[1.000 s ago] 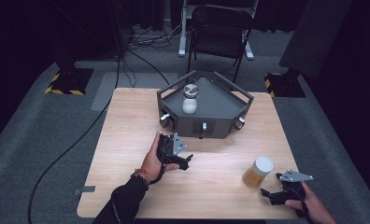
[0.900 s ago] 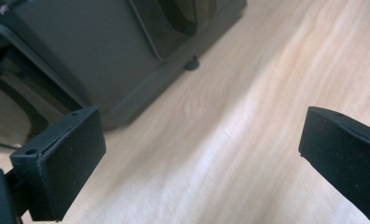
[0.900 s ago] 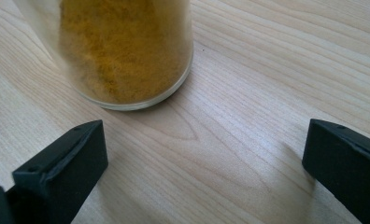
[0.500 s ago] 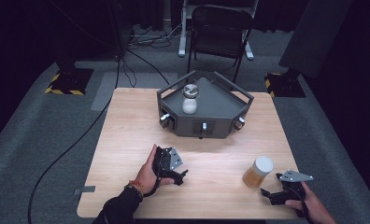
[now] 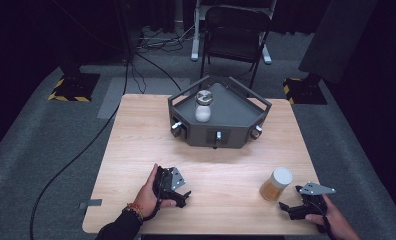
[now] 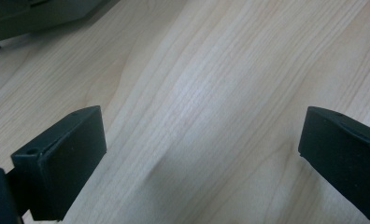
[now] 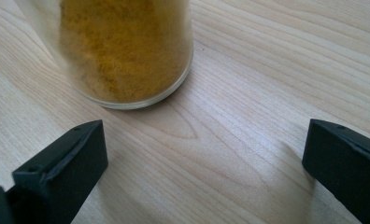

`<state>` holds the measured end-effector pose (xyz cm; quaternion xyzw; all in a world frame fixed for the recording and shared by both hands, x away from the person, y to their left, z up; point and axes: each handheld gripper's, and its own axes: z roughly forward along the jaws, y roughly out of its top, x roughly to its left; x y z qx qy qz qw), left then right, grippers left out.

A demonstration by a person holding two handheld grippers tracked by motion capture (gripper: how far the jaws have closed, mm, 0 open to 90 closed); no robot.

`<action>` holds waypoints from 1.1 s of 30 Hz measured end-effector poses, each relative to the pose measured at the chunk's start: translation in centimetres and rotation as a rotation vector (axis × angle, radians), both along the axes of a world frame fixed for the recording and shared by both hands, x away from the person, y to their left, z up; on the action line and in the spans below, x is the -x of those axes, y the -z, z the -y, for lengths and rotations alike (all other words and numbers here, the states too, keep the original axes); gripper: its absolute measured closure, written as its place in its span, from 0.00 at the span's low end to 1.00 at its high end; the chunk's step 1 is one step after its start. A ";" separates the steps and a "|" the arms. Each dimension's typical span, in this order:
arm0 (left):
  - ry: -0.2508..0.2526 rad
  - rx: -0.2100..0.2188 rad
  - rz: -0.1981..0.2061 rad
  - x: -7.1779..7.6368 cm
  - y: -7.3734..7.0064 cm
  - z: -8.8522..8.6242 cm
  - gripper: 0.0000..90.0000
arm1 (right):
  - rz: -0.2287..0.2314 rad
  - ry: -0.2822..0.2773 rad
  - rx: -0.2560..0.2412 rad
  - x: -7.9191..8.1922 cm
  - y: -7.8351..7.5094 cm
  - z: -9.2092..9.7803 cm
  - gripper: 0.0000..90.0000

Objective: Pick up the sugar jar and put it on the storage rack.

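Right hand-held gripper (image 5: 287, 208) lies on the counter (image 5: 136, 130), jaws spread toward the spice jar (image 5: 276, 183), apparently lining up a grasp; left hand-held gripper (image 5: 182, 197) rests spread, empty.

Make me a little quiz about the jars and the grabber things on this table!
1. True or false: the right gripper is squeezing the jar of yellow powder.
2. Where does the jar of white powder stand? A) on the grey three-cornered tray B) on the bare wood of the table C) between the jaws of the left gripper
3. Fill in: the yellow jar's lid is ____ in colour.

Key:
1. False. Its jaws are wide open and the jar stands just ahead of them, untouched.
2. A.
3. White.
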<state>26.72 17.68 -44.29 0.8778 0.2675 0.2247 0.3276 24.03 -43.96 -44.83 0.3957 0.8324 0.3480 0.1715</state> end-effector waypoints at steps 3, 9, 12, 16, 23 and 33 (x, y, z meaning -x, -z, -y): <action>-0.010 0.000 -0.013 0.0 0.1 -0.4 0.00 | 0.000 0.000 0.001 0.0 0.0 0.0 0.00; -0.039 0.021 -0.043 0.0 0.3 -1.7 0.00 | 0.000 0.000 0.001 0.0 0.0 0.0 0.00; -0.050 0.038 -0.054 -0.1 0.4 -2.4 0.00 | 0.000 0.000 0.001 0.0 0.0 0.0 0.00; -0.065 0.059 -0.076 -0.3 0.5 -3.3 0.00 | 0.000 0.000 0.001 0.0 0.0 0.0 0.00; -0.088 0.100 -0.132 -1.1 0.6 -4.6 0.00 | 0.000 0.000 0.001 0.0 0.0 0.0 0.00; -0.111 0.125 -0.191 -2.0 0.5 -5.6 0.00 | 0.001 -0.001 0.001 0.0 0.0 0.0 0.00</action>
